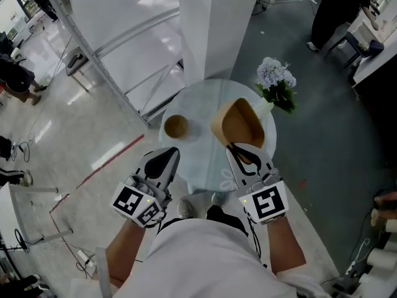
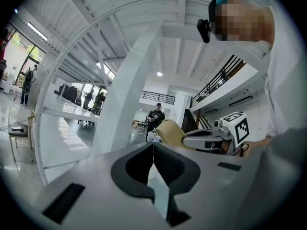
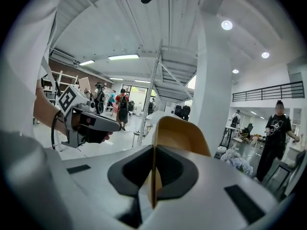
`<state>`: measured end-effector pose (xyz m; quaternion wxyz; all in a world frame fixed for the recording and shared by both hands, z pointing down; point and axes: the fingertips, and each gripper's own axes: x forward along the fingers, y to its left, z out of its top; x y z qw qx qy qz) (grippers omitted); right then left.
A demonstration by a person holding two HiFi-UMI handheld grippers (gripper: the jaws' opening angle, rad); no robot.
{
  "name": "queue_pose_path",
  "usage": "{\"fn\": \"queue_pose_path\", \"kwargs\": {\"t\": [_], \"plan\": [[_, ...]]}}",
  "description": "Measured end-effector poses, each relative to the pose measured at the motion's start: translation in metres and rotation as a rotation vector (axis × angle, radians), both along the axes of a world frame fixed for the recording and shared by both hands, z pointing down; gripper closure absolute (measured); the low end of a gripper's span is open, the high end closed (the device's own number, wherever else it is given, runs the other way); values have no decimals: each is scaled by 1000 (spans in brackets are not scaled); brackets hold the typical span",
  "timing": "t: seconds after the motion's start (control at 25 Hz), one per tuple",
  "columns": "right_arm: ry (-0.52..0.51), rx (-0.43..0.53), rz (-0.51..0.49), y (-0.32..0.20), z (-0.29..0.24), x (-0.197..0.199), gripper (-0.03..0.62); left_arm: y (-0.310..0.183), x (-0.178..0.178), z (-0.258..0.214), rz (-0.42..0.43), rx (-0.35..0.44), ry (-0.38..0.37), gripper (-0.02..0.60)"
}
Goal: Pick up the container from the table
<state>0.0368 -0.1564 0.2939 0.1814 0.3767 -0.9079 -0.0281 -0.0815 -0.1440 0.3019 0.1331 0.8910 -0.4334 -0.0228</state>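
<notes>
Right hand-held gripper: the jaws are nearly together, pinching one thin side wall of the container. In the right gripper view the tan wall stands edge-on between the dark pads, and the container rises beyond the jaw tips with its curved rim on top.

Container: tan, paper-like, with its open mouth tipped up towards my head camera. It sits over the right half of the round glass tabletop, close to the right edge. I cannot tell whether its base touches the glass.

Left hand-held gripper: its jaws are closed against each other with nothing between them. The left gripper view shows only a hairline seam between the pads. This gripper hangs at the near left edge of the tabletop, well apart from the container. Past its tips that view shows the container and the right hand-held gripper gripping it.

Other items: a small round brown piece lies on the left half of the tabletop, apart from the container. A bunch of pale flowers stands at the far right edge. A white pillar rises just beyond the far edge. People stand in the hall behind.
</notes>
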Motion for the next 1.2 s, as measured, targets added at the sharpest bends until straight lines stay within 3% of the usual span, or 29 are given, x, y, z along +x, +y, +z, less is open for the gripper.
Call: {"fn": "queue_pose_path", "kwargs": {"t": [0.8, 1.2], "plan": [[47, 53, -56, -4, 0, 2, 562, -4, 4, 2, -2, -5, -4, 560], [4, 7, -23, -7, 6, 6, 562, -7, 5, 6, -8, -7, -6, 560]]}}
